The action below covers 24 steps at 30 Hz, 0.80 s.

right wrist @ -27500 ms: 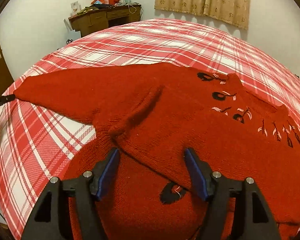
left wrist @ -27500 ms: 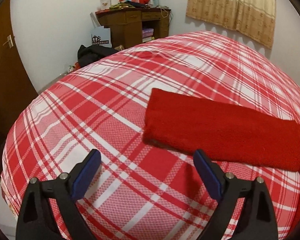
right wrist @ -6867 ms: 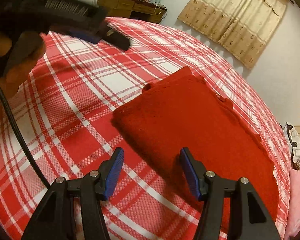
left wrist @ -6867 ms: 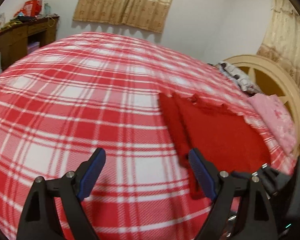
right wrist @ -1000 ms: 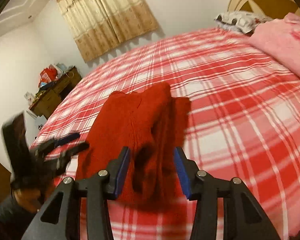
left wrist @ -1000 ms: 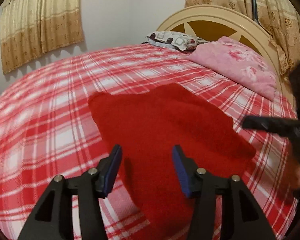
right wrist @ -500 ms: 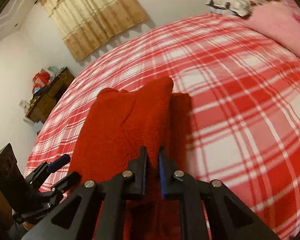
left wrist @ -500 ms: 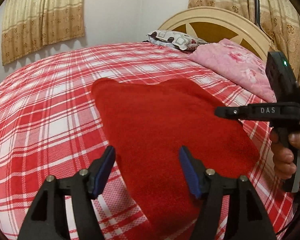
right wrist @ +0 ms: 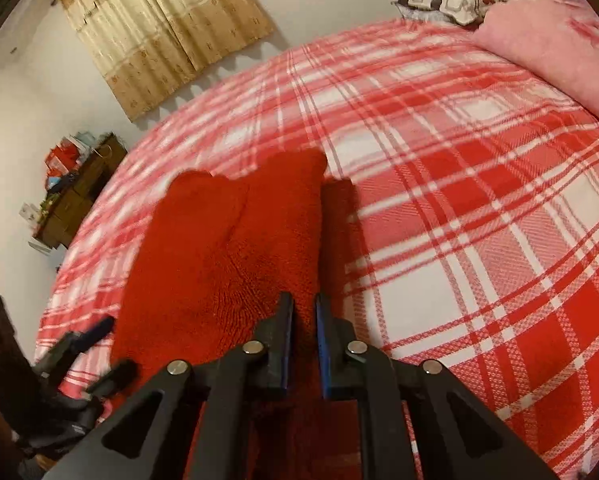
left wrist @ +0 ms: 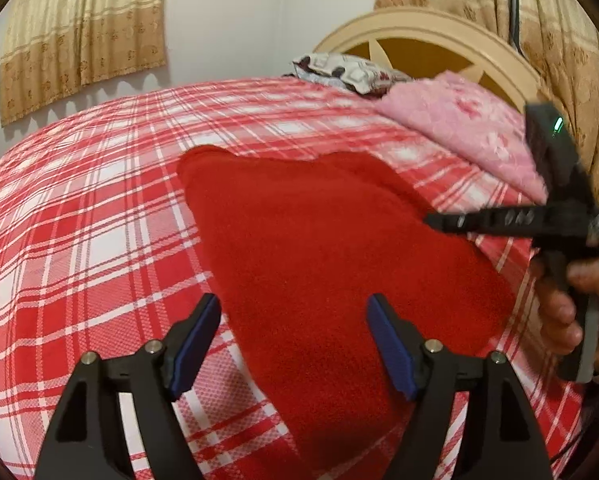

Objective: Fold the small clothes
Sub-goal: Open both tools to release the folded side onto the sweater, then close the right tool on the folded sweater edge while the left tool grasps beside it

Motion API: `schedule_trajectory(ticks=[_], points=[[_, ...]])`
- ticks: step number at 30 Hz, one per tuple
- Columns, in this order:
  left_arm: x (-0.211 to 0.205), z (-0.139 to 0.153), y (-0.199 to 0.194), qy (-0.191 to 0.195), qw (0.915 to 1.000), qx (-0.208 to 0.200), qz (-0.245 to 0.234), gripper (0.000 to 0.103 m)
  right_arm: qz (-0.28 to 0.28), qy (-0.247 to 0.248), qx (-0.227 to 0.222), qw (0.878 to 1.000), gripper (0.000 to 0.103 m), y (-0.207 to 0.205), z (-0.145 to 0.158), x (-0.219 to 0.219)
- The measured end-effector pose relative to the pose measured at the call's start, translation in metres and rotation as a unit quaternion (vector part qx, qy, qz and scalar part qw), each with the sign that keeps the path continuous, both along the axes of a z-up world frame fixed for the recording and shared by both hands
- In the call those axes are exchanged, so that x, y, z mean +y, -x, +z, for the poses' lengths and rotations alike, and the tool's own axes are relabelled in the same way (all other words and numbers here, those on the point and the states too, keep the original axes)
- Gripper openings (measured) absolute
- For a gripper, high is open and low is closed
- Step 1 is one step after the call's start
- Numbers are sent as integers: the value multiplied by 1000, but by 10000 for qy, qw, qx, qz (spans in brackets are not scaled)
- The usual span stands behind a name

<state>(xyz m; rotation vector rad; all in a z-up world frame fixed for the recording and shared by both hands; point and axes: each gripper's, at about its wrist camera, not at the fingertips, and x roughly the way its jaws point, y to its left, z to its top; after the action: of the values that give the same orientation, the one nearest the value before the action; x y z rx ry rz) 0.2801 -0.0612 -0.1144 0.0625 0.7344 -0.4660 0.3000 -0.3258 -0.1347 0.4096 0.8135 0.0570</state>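
A folded red sweater (left wrist: 319, 240) lies on the red-and-white plaid bed (left wrist: 79, 240). My left gripper (left wrist: 292, 304) hovers over its near left edge. Its jaws are opening, the pads clear of the knit. In the right wrist view the same red sweater (right wrist: 219, 248) stretches away from my right gripper (right wrist: 302, 300), whose narrow jaws pinch a fold of its near edge and are just easing apart. The right gripper (left wrist: 431, 220) also shows at the right of the left view, held by a hand (left wrist: 559, 316). The left gripper (right wrist: 117, 346) appears blurred at lower left.
A pink quilt (left wrist: 459, 124) and a patterned pillow (left wrist: 347, 72) lie by the cream headboard (left wrist: 439, 36). A cluttered wooden desk (right wrist: 79, 196) stands against the far wall beneath beige curtains (right wrist: 171, 32). Bare plaid bedspread (right wrist: 479, 240) spreads to the right of the sweater.
The left jaws have spread wider over the sweater's edge. The right jaws, open a second ago, have closed on a fold of the sweater and stayed there.
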Motion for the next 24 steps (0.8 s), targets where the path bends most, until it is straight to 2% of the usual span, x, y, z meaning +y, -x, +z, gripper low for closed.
schedule_trajectory(ticks=[2, 4, 5, 7, 8, 12, 15, 17, 20, 23, 24], points=[[-1, -2, 0, 6, 10000, 10, -18, 78, 106, 62, -342, 9993, 13, 10, 17, 8], [-2, -3, 1, -5, 10000, -25, -5, 79, 409, 158, -765, 9961, 20, 20, 35, 25], [-2, -3, 1, 13, 10000, -14, 0, 79, 631, 144, -930, 9936, 31, 23, 41, 34], [0, -2, 1, 26, 10000, 6, 8, 79, 1111, -20, -989, 9889, 45, 25, 45, 51], [0, -1, 1, 28, 10000, 15, 10, 79, 1231, -78, -944, 9879, 46, 24, 44, 55], [0, 0, 2, 22, 10000, 38, 5, 79, 1445, -210, -526, 9879, 46, 15, 23, 65], [-1, -1, 2, 6, 10000, 47, -23, 79, 1215, -124, -206, 9923, 44, 12, 4, 58], [-1, -1, 2, 8, 10000, 62, -37, 80, 1236, -346, -153, 9916, 44, 10, 0, 50], [1, -1, 1, 54, 10000, 72, -31, 81, 1360, -385, -146, 9899, 43, 11, -1, 44], [2, -1, 1, 33, 10000, 76, -20, 81, 1245, -409, -151, 9913, 24, 11, -9, 35], [2, 0, 1, 13, 10000, 70, -16, 81, 1187, -505, -151, 9915, 21, 11, -11, 30]])
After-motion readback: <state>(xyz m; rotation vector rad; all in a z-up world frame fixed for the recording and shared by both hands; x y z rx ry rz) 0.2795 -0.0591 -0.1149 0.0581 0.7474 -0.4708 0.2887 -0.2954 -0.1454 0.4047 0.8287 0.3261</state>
